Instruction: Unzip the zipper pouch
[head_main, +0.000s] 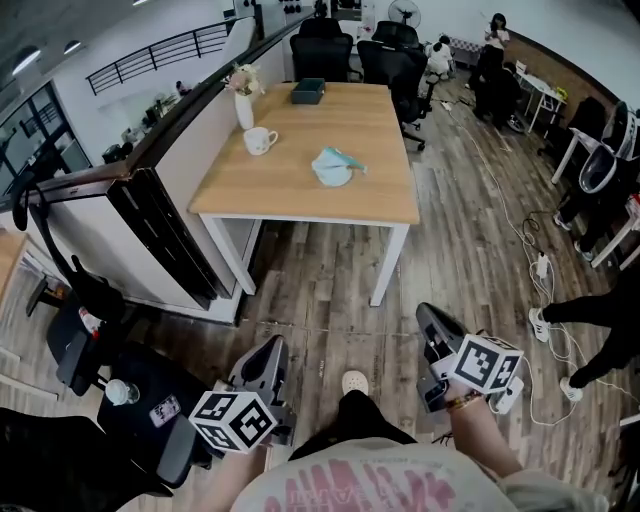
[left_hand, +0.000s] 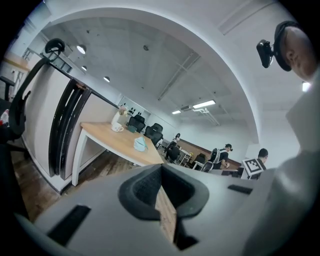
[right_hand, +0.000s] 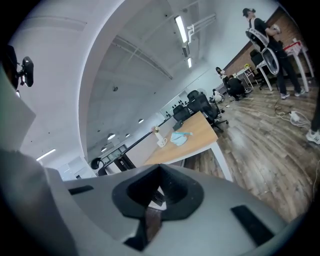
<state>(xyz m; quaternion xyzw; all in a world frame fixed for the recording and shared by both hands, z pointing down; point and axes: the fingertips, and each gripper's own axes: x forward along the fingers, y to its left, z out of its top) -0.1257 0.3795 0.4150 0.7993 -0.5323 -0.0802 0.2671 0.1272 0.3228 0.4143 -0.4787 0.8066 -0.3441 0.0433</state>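
Lying on the table (head_main: 300, 190), the zipper pouch (head_main: 333, 167) sits untouched.

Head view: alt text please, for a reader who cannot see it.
A person stands on a wood floor well short of a wooden table, holding the left gripper and right gripper low, jaws together and empty. On the table are a light blue zipper pouch, a white mug, a vase and a dark box.

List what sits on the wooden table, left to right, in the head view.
white mug → dark box → light blue zipper pouch. The flower vase overlaps the mug, so I left it out.
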